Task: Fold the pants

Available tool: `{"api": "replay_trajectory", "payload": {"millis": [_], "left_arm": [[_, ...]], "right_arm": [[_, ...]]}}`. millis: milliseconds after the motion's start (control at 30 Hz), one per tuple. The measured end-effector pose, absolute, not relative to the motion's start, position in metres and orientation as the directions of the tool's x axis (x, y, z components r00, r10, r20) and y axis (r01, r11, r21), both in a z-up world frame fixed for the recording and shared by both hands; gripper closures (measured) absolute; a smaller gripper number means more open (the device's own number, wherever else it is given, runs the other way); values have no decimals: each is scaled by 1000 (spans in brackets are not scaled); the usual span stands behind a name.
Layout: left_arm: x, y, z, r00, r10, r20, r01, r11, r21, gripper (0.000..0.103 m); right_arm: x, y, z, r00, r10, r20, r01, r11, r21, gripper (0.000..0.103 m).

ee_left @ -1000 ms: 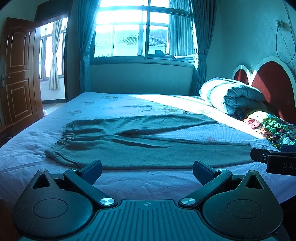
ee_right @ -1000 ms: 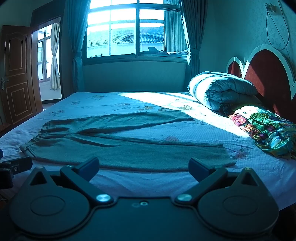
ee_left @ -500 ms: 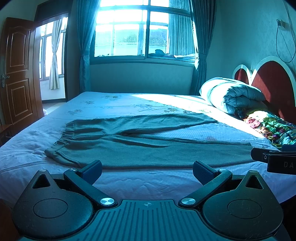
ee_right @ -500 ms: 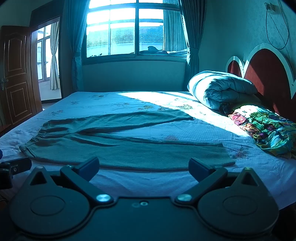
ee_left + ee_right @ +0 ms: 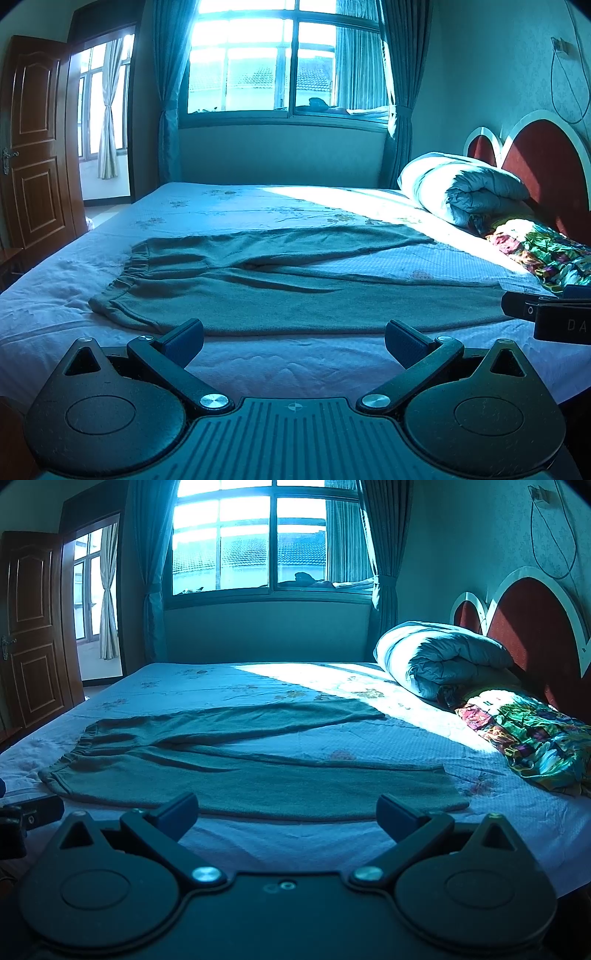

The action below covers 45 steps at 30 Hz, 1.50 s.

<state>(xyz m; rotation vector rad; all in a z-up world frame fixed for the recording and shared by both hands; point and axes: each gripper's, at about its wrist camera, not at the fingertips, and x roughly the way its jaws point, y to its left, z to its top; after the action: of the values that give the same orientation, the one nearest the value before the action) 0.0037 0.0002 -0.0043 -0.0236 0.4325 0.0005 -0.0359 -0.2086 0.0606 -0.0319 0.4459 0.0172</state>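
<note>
Grey-green pants [image 5: 288, 291] lie spread flat on the bed, waistband at the left, both legs running to the right with a gap between them. The same pants [image 5: 251, 775] fill the middle of the right wrist view. My left gripper [image 5: 293, 341] is open and empty, held just short of the near leg's front edge. Open and empty too, my right gripper [image 5: 286, 814] hovers before the near leg, toward its hem end. The right gripper's body [image 5: 554, 314] shows at the right edge of the left wrist view.
The bed [image 5: 258, 210] has a pale flowered sheet. A rolled duvet [image 5: 439, 657] and a colourful patterned cloth [image 5: 524, 734] lie at the headboard [image 5: 528, 627] on the right. A window with curtains is behind, an open wooden door [image 5: 33, 147] at the left.
Both views have shifted very slightly; the pants lie as before and both grippers stay open.
</note>
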Motion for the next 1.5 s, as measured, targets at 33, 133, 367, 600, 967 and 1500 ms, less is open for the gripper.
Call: {"api": "replay_trajectory", "payload": {"millis": [33,133,367,600,967,1500], "left_arm": [[3,0,-4,908,-5,-419,-6,1000,-25,0],[4,0,-5,908,-5,-420,-5,1000,-22,0],[5,-1,-5,907,-7,-421,-3,1000,-22,0],[5,-2,-6,906,-5,-424,-4,1000,-20,0],[19,8,-10,904,37,-427,-35,999,11,0],[116,34,-9,878,90,-469,-56,995,85,0]], "right_arm": [[-36,-209,60,902,9,-432,-23,999,-27,6],[-36,-208,60,902,9,-432,-24,999,-28,6],[-36,-208,60,902,9,-432,-24,999,-30,6],[-36,-208,60,902,11,-433,-26,999,-28,6],[-36,-214,67,909,66,-411,-70,998,4,6],[54,-201,81,908,125,-400,-129,992,16,6]]}}
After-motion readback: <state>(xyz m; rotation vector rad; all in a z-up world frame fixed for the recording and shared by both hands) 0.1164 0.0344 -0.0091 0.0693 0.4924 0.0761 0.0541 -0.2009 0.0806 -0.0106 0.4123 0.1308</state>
